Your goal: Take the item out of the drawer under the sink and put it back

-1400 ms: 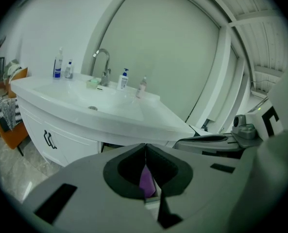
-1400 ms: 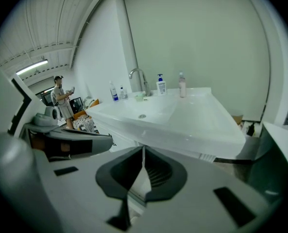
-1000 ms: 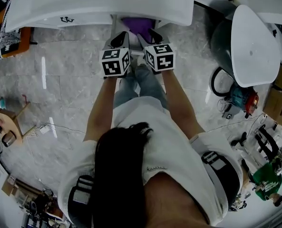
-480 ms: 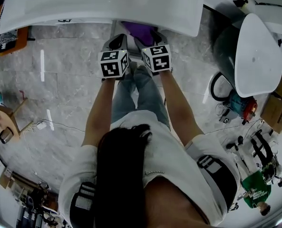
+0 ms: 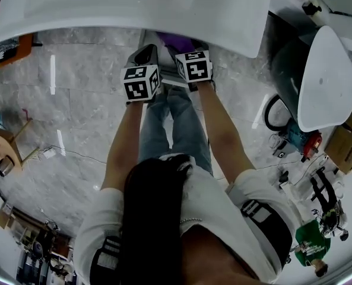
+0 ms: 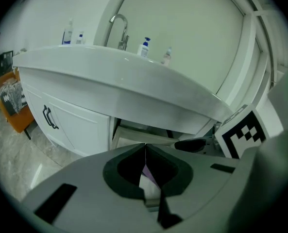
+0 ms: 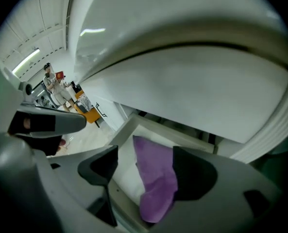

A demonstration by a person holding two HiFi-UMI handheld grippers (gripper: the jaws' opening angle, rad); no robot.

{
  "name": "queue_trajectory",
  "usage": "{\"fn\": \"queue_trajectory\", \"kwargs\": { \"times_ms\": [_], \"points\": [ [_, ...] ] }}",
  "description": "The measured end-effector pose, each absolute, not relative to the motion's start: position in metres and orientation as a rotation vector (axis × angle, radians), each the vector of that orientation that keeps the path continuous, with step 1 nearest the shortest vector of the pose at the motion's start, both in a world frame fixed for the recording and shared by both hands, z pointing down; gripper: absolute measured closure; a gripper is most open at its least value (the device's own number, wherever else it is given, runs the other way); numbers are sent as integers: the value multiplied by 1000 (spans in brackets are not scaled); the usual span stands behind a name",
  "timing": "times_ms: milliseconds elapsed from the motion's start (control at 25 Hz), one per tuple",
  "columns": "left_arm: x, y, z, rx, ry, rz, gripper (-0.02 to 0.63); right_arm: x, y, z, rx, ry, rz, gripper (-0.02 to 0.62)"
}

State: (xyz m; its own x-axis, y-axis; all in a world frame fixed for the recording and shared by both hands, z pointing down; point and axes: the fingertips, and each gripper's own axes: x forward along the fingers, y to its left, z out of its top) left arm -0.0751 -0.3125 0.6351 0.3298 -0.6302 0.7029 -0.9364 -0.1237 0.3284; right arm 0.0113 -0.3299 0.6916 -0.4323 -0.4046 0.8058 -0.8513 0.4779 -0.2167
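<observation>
The right gripper (image 7: 144,152) is held wide open and empty, its jaws having just been opening; the left gripper (image 6: 145,147) is closed on nothing. Just beyond, at twelve o'clock of the right gripper, the cloth (image 7: 156,178) is framed between its jaws. It is laid six-to-twelve in the open drawer (image 7: 127,130) under the sink (image 7: 182,76), and the right gripper is judged the nearer.

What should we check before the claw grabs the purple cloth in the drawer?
1. The drawer under the sink is open: ok.
2. The purple cloth lies in the drawer, in sight: ok.
3. The right claw is open: ok; its jaws have just been opening, cloth between them ungripped.
4. The left claw is shut, empty: ok.
5. The right claw can reach the cloth: cannot tell.
</observation>
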Motion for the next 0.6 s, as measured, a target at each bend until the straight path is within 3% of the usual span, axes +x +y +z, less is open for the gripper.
{"fn": "queue_trajectory", "kwargs": {
  "times_ms": [600],
  "points": [
    [-80, -327, 666, 1796, -1446, 481, 601, 10, -342, 764, 1016, -1884, 859, 247]
  ]
}}
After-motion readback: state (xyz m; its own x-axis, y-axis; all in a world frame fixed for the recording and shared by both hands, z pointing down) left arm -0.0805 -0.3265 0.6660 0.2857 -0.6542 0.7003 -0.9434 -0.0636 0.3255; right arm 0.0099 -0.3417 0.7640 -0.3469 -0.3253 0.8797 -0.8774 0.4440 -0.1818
